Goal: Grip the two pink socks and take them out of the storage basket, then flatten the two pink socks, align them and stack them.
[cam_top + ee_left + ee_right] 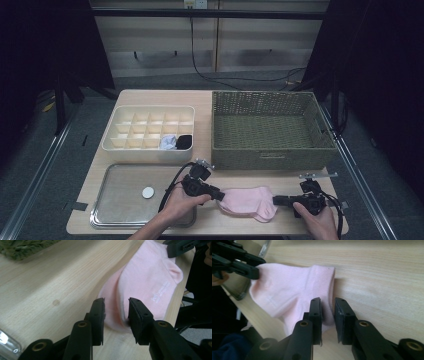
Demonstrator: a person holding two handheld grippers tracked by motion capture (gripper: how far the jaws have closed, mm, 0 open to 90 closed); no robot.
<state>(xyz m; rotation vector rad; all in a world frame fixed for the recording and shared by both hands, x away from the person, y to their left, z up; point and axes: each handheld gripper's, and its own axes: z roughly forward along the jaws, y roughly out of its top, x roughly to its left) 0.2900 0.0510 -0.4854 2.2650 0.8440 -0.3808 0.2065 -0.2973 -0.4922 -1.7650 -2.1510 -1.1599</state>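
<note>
A pink sock (pixel 247 201) lies flat on the wooden table near its front edge, between my two grippers. My left gripper (pixel 220 196) is at the sock's left end; in the left gripper view the sock (pixel 147 277) has its edge between the jaws of that gripper (pixel 116 306), with a gap on both sides, so it is open. My right gripper (pixel 275 200) is at the sock's right end. In the right gripper view the cuff of the sock (pixel 292 287) sits between that gripper's (pixel 327 305) jaws, which stand slightly apart and do not press it.
A woven basket (pixel 272 157) stands behind the sock at the right. A cream divided box (pixel 150 150) at the back left holds a white and a black rolled item. A metal tray (pixel 120 200) with a small white disc (pixel 148 192) lies at the front left.
</note>
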